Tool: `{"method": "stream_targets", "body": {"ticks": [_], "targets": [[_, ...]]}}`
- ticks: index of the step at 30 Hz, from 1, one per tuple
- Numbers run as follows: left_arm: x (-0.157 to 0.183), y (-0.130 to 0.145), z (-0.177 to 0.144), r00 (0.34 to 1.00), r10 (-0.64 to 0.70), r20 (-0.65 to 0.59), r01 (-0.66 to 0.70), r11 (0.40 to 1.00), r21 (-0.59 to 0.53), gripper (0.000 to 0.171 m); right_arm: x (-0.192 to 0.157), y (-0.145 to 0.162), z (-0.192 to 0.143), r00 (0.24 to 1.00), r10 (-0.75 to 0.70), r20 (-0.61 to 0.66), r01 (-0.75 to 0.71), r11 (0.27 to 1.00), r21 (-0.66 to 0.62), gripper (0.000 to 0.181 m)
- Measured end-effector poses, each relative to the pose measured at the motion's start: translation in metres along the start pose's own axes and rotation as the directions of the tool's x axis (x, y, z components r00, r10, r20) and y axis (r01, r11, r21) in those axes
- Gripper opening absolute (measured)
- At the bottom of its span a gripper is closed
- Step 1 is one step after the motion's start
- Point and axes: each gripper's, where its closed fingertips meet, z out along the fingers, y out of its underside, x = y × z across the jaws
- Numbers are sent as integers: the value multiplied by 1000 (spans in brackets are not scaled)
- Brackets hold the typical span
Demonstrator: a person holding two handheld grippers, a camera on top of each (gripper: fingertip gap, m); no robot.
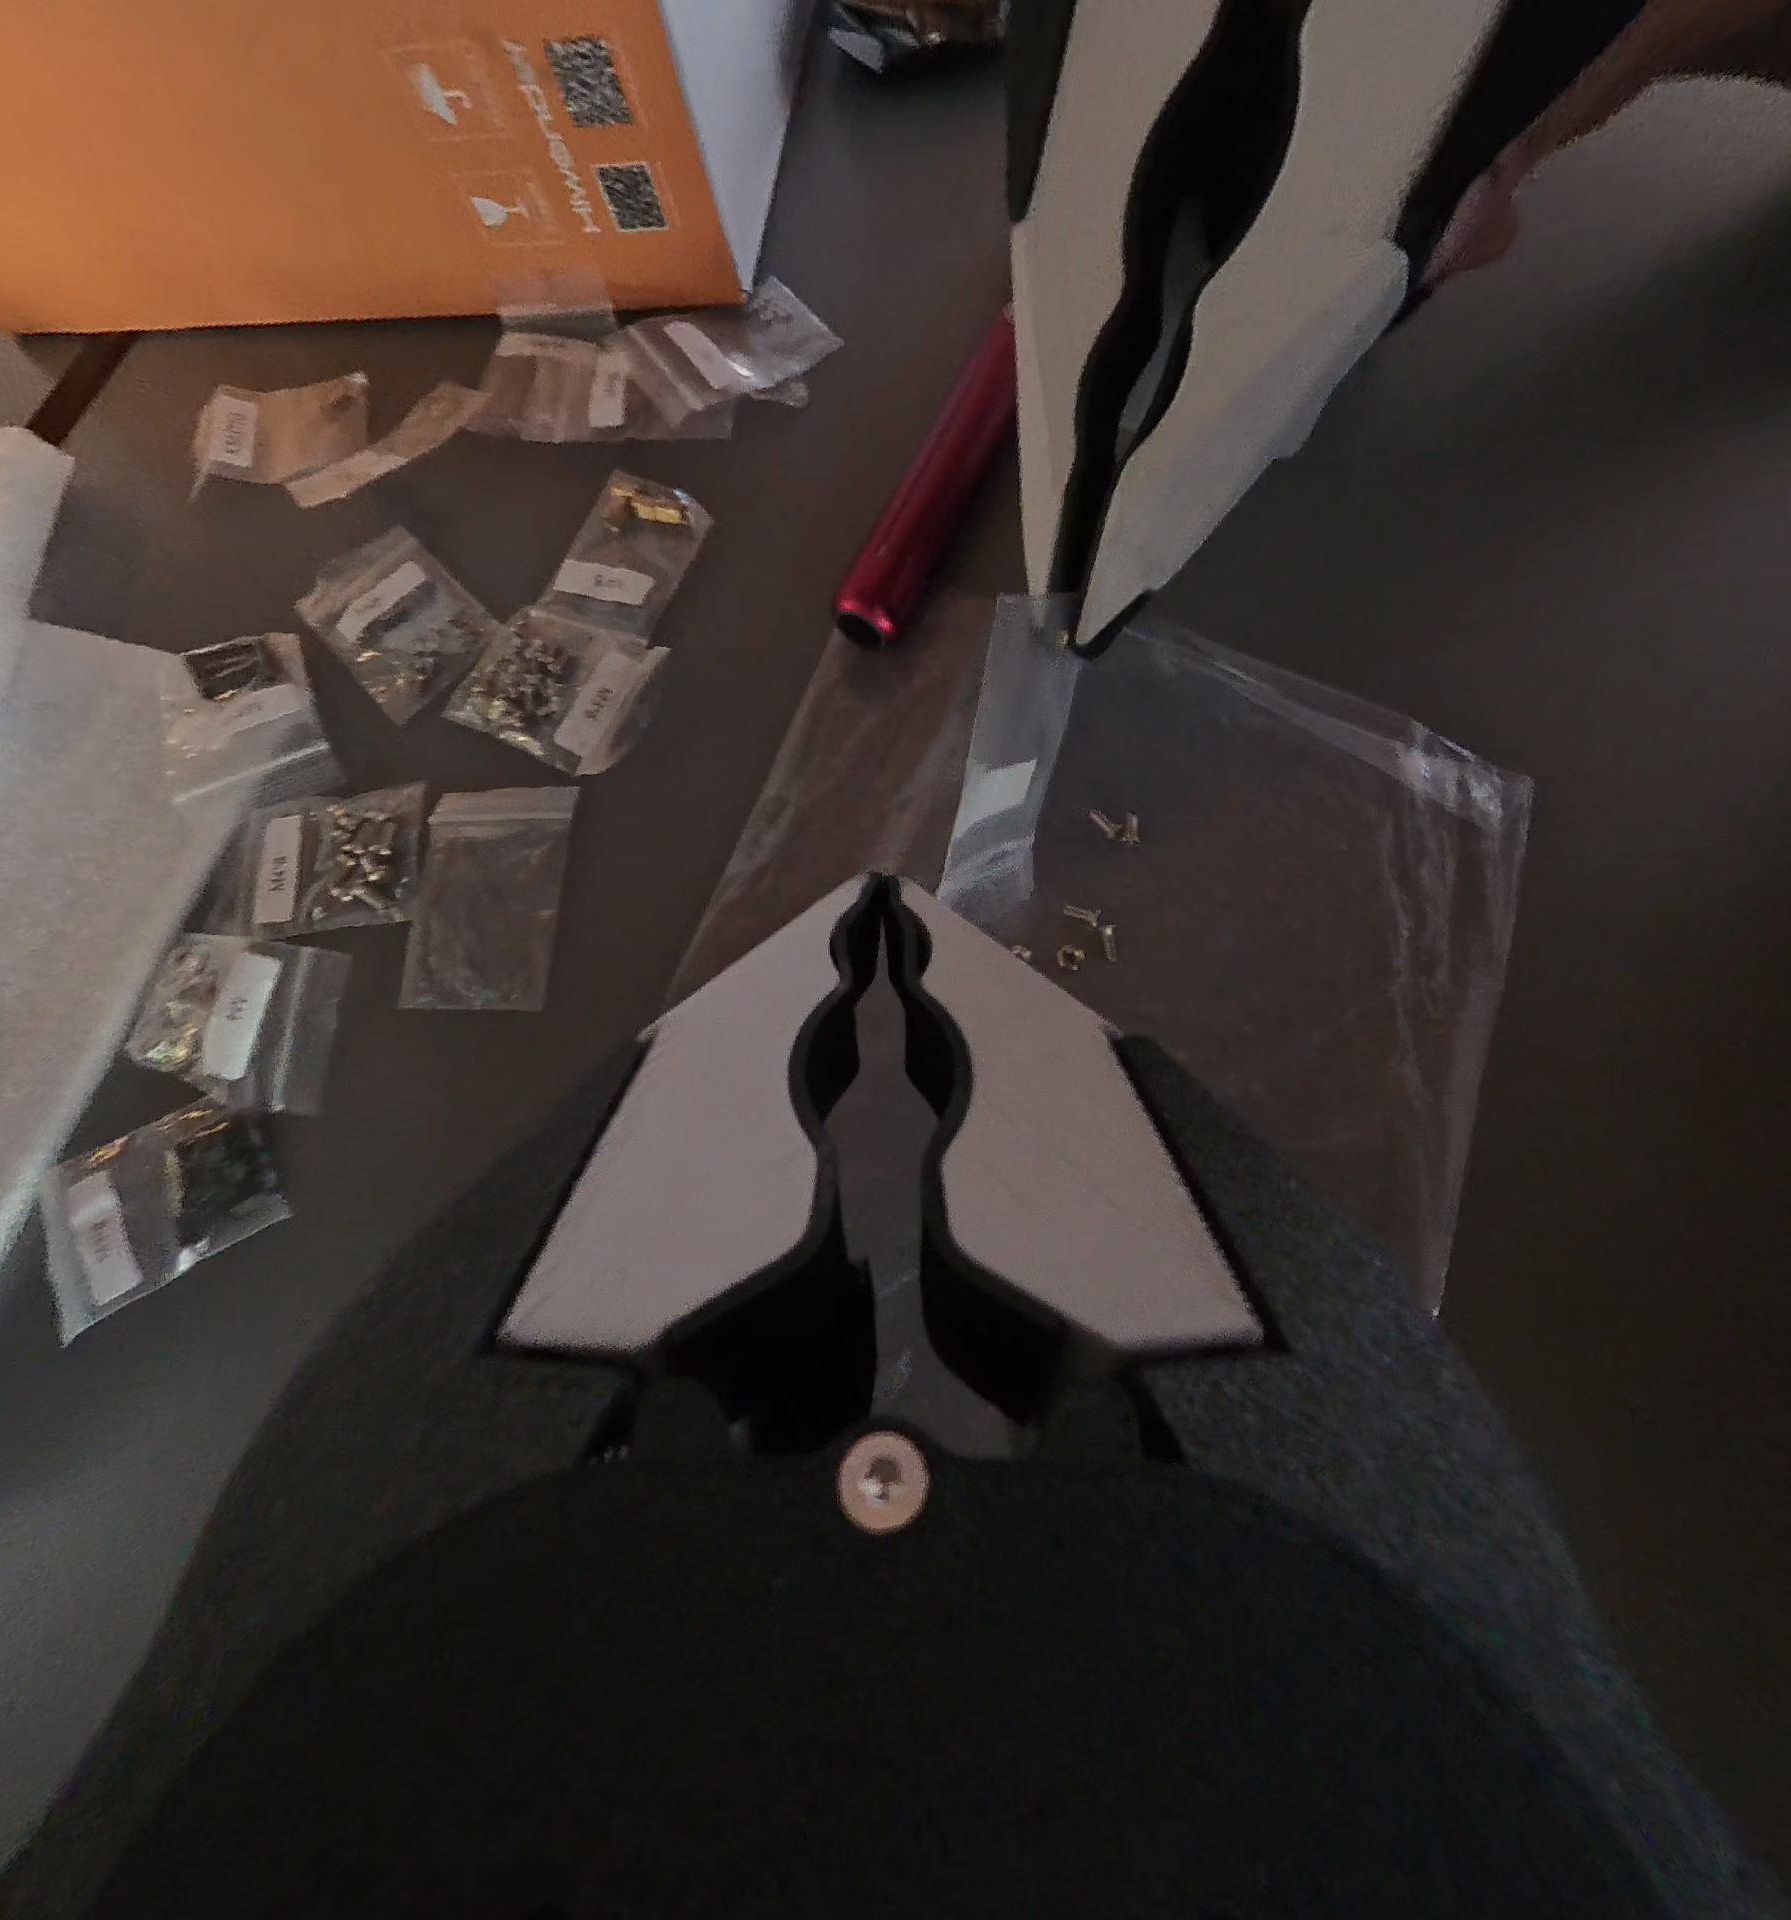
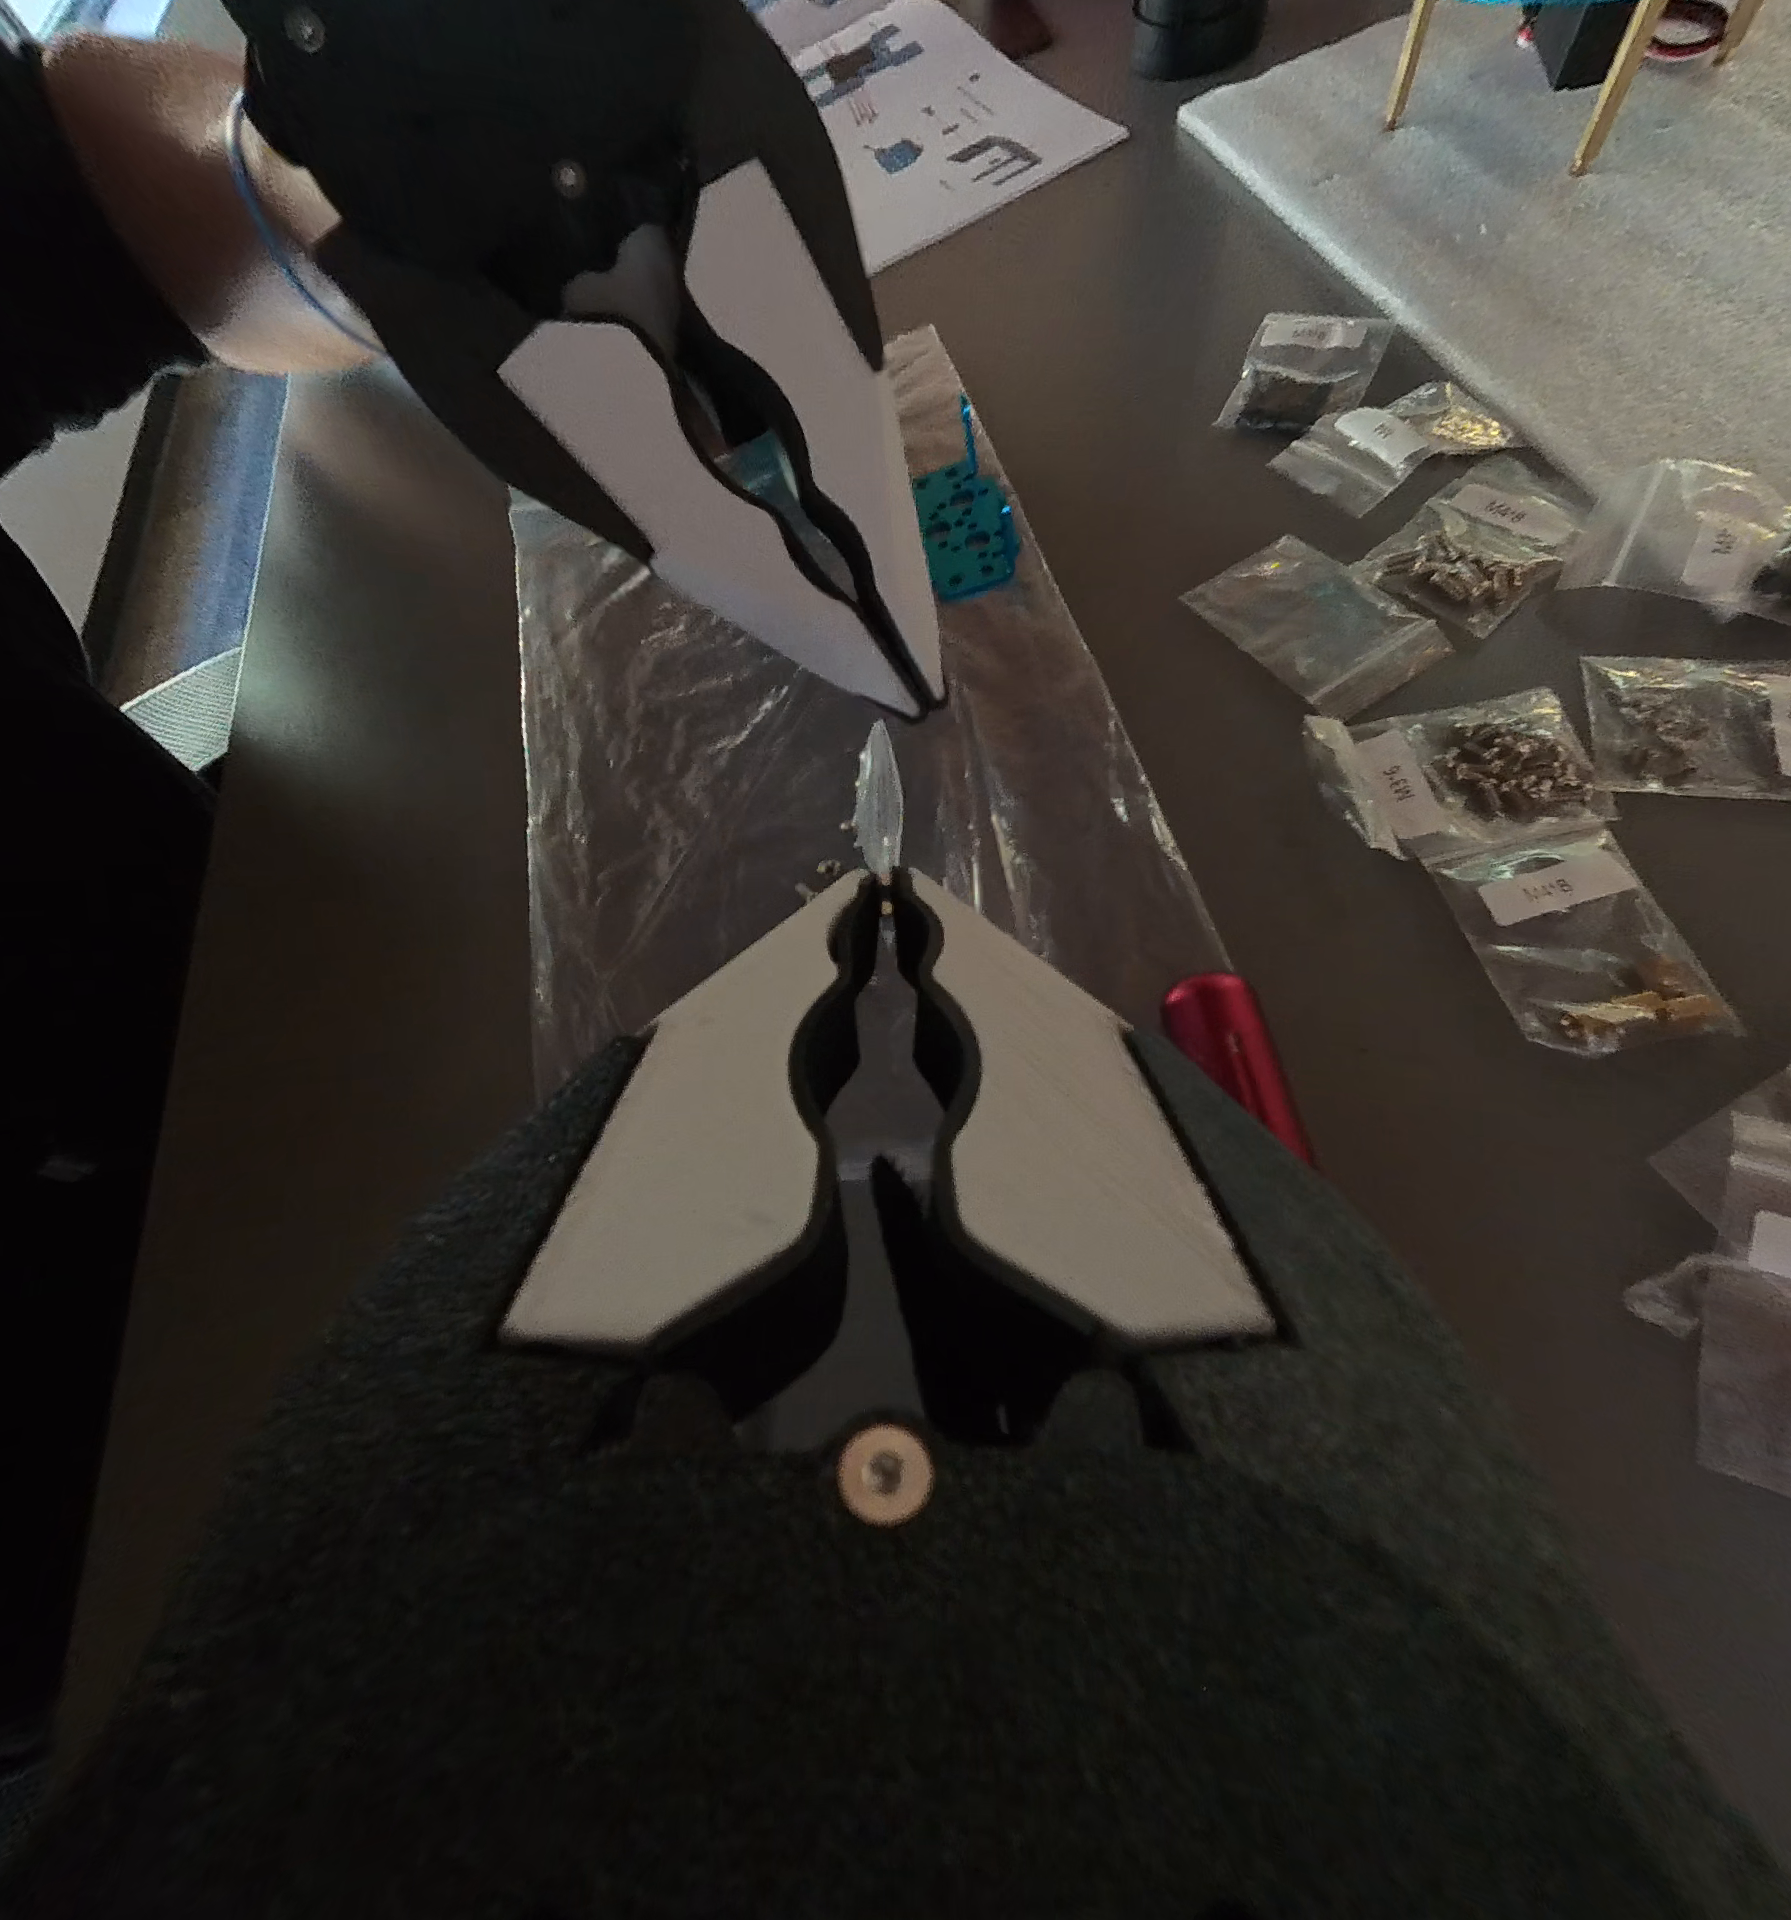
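My left hand-held gripper (image 1: 883, 883) is pinched to a narrow slit with nothing visibly between its tips, hovering over a long clear plastic sheet (image 1: 818, 790) on the dark desk (image 1: 1649, 623). My right hand-held gripper (image 2: 889, 885) is closed on the corner of a small clear plastic bag (image 1: 1286, 935), lifting that corner up off the desk; in the right wrist view the bag shows only edge-on as a thin sliver, so I cannot judge how much of it is caught. A few small gold screws (image 1: 1088, 920) lie loose inside the bag, near my left tips. A red metal cylinder (image 1: 922, 499) rests just beside the sheet. A blue perforated bracket (image 2: 958, 525) sits on the sheet's far end. Many small labelled bags of hardware (image 1: 548, 686) lie scattered to one side, near an orange box (image 1: 247, 156) and white foam (image 1: 29, 831).
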Motion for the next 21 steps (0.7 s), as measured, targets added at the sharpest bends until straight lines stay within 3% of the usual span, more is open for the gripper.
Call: {"method": "stream_targets", "body": {"ticks": [4,7,12,16,21], "targets": [[-17,-7,-22,997,-60,53,56,995,83,1,4,-12,-10,999,41,5,-41,997,70,2],[-22,-16,-43,991,-131,20,124,969,214,7,7,-29,-18,991,123,47,-129,973,192,2],[-4,-40,-76,952,-214,-221,292,853,433,25,-1,-64,-34,934,230,272,-333,836,437,2],[9,-56,-86,898,-244,-366,410,765,497,29,-16,-86,-36,863,249,440,-470,716,517,2],[4,-64,-89,865,-327,-380,494,686,534,28,-26,-97,-22,811,272,518,-558,626,545,2]]}}
